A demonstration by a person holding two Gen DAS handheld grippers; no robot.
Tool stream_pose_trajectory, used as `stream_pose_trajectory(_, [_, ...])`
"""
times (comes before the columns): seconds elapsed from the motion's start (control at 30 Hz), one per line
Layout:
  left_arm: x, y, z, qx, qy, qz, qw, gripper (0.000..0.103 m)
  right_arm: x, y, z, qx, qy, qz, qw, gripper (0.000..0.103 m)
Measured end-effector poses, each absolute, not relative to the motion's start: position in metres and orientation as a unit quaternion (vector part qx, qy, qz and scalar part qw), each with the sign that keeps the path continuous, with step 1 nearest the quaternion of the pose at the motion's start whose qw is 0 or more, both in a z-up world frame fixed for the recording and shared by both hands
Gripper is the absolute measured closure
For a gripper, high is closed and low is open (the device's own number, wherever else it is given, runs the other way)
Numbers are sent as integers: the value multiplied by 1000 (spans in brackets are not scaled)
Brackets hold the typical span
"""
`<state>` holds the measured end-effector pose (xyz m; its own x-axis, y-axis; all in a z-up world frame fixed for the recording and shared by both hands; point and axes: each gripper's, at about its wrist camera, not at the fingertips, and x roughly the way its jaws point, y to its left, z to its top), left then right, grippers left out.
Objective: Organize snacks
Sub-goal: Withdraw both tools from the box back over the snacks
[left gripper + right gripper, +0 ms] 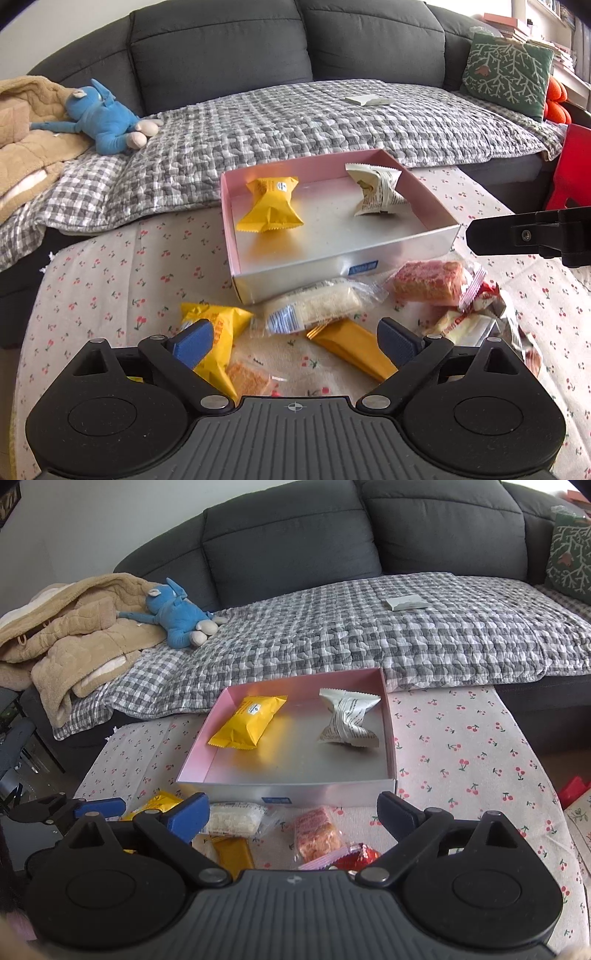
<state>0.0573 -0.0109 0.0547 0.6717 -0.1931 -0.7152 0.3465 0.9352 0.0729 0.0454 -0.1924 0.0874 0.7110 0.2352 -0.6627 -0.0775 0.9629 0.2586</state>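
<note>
A shallow pink-walled box sits on the cherry-print cloth. Inside it lie a yellow packet and a white printed packet. In front of the box are loose snacks: a yellow packet, a white cake in clear wrap, a pink bar, a gold stick and red-and-white wrappers. My left gripper hovers open above these snacks and holds nothing. Just before the box, my right gripper is also open and empty.
Behind the table stands a dark grey sofa with a checked quilt. A blue plush toy, a beige blanket and a green cushion lie on it. A red chair stands at the right.
</note>
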Motion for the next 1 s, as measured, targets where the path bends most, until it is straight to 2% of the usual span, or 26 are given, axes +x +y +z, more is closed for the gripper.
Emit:
stream_pose_trajectory(0.43, [4,20,25,69,378,-133,913,6,-9,-186,64,65,350,96,930,2])
stream_pose_trajectory(1.0, [-32,39,-5,76,386,-170,903,7,-40,-196,24,12,384,91,919,3])
